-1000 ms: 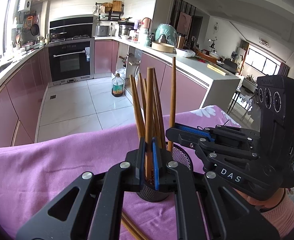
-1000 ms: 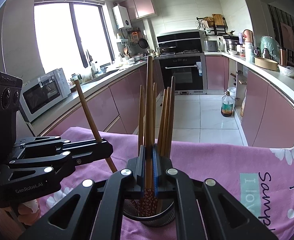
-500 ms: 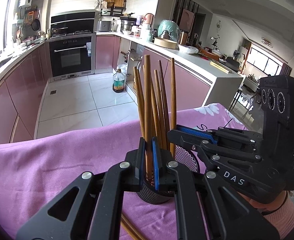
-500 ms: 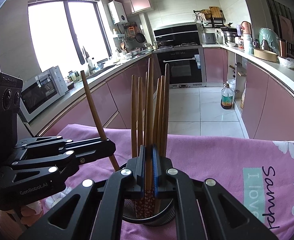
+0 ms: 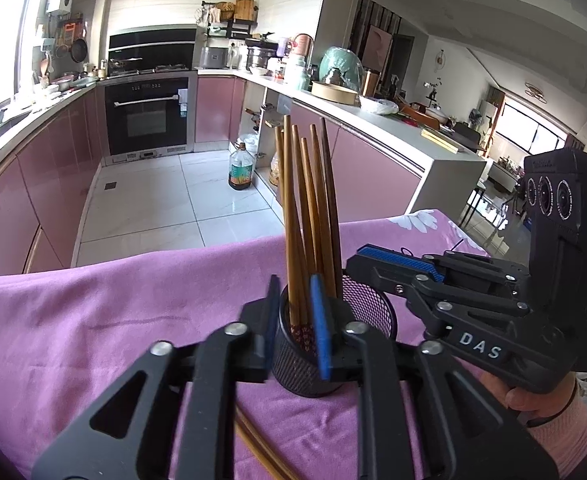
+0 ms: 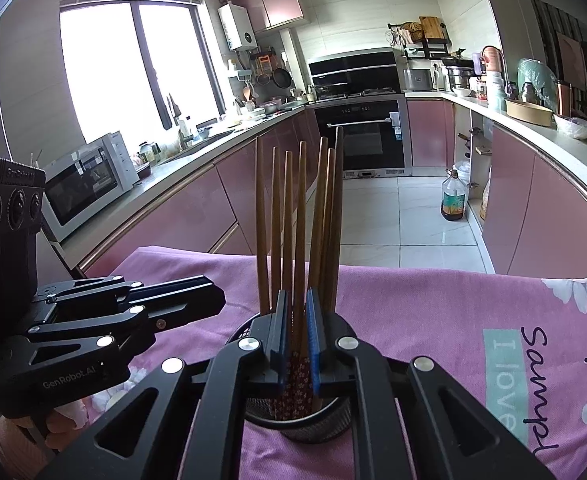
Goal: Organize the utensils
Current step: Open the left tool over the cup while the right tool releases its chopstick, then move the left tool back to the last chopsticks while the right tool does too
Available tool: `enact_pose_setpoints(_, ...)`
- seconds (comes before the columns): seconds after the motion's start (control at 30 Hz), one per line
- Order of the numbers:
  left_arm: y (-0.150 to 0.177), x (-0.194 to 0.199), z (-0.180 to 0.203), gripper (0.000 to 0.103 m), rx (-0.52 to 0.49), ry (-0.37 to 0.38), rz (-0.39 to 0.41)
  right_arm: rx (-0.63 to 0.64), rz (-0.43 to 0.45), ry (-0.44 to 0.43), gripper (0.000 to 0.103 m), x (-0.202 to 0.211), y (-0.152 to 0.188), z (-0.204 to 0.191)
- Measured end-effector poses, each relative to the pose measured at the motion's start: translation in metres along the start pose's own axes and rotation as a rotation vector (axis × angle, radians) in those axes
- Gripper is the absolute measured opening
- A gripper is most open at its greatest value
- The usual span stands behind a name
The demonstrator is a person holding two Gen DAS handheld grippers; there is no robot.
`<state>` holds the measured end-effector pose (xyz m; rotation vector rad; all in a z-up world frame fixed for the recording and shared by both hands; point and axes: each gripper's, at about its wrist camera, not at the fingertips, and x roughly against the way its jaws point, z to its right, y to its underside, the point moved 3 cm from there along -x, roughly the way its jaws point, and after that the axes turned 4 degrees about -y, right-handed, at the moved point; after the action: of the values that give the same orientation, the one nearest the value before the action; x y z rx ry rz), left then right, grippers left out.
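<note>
Progress: most of the chopsticks (image 5: 307, 216) are already stood upright in the black mesh holder (image 5: 369, 312) on the desk (image 5: 105, 320), which is covered with a purple cloth. At least two more chopsticks (image 5: 259, 450) are seen lying flat on the cloth, near the holder's base and under the left hand-held gripper (image 5: 295, 316). The task is therefore judged largely done, with the loose pair left to be stowed.

Container contents: only chopsticks are seen in the holder, fanned slightly apart, patterned ends down. In the right wrist view eight or so sticks are counted; the exact number cannot be fixed because of overlap.

Left hand-held gripper: jaws are opening, a narrow gap is shown, and one stick stands between the blue pads without being pressed.

Right hand-held gripper (image 6: 295, 334): jaws are set narrowly, slightly apart, at the holder's mouth. A stick stands between the pads; whether it is pinched cannot be told.

Both grippers are held just above the holder's rim, close beside each other.
</note>
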<state>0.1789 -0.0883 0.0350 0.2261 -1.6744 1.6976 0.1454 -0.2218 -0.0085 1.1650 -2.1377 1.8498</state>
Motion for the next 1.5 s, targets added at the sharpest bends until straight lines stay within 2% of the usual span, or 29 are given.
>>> enact_pose_setpoints(0.03, 0.001, 0.002, 0.000, 0.027, 0.001, -0.005, 0.005, 0.001, 0.003, -0.004, 0.010, 0.002, 0.001, -0.001)
enact_pose_setpoints(0.13, 0.005, 0.009, -0.001, 0.036, 0.003, -0.028, 0.032, 0.009, 0.016, -0.013, 0.021, 0.010, 0.005, -0.005)
enact_pose_setpoints(0.37, 0.019, 0.026, -0.002, 0.058, -0.010, -0.089, 0.083, 0.043, 0.032, -0.040, 0.024, 0.028, 0.016, -0.018)
enact_pose_setpoints(0.53, 0.030, 0.039, -0.003, 0.067, -0.015, -0.134, 0.112, 0.064, 0.028, -0.068, 0.029, 0.038, 0.027, -0.031)
enact_pose_setpoints(0.63, 0.044, 0.048, -0.007, 0.068, -0.008, -0.151, 0.116, 0.072, -0.003, -0.094, 0.033, 0.037, 0.038, -0.036)
enact_pose_setpoints(0.97, 0.090, 0.057, -0.040, 0.068, 0.044, -0.208, 0.048, 0.093, -0.188, -0.136, 0.033, 0.005, 0.088, -0.051)
enact_pose_setpoints(1.23, 0.126, 0.044, -0.054, 0.067, 0.077, -0.222, -0.031, 0.086, -0.272, -0.142, 0.033, -0.014, 0.115, -0.064)
enact_pose_setpoints(1.5, 0.141, 0.033, -0.058, 0.067, 0.092, -0.217, -0.073, 0.071, -0.316, -0.127, 0.030, -0.025, 0.123, -0.064)
